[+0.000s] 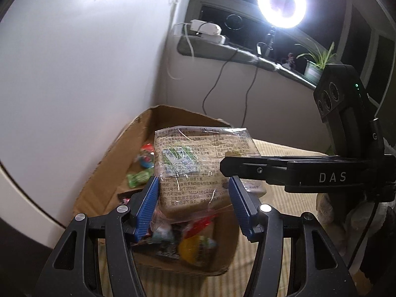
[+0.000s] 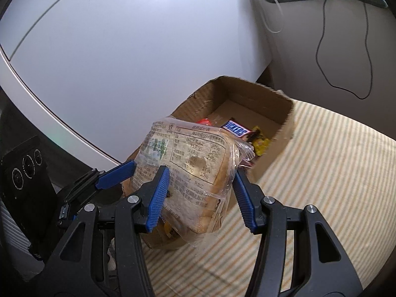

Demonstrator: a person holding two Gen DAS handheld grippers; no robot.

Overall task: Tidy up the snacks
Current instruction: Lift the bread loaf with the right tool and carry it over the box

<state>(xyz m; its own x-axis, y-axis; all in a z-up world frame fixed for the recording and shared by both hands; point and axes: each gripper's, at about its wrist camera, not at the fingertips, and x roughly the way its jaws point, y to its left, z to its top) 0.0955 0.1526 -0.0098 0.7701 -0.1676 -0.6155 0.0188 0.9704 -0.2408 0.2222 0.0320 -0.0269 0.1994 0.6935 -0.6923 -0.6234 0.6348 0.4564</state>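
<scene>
A clear bag of sliced bread (image 1: 190,170) (image 2: 188,173) hangs in the air over an open cardboard box (image 1: 104,170) (image 2: 279,133). My left gripper (image 1: 193,198) and my right gripper (image 2: 200,188) both grip the bag, each with blue pads pressed on its two sides. The right gripper's black body (image 1: 309,173) shows from the right in the left wrist view. A blue finger of the left gripper (image 2: 116,174) shows at the bag's left side in the right wrist view. The box holds a Snickers bar (image 2: 236,128), a yellow packet (image 2: 259,143), green candy (image 1: 138,178) and other wrapped snacks.
The box stands on a striped cloth (image 2: 321,173) against a white curved panel (image 2: 123,61). Behind are a sill with a power strip (image 1: 210,37), hanging cables (image 2: 321,49), a bright ring light (image 1: 282,1) and a potted plant (image 1: 314,66).
</scene>
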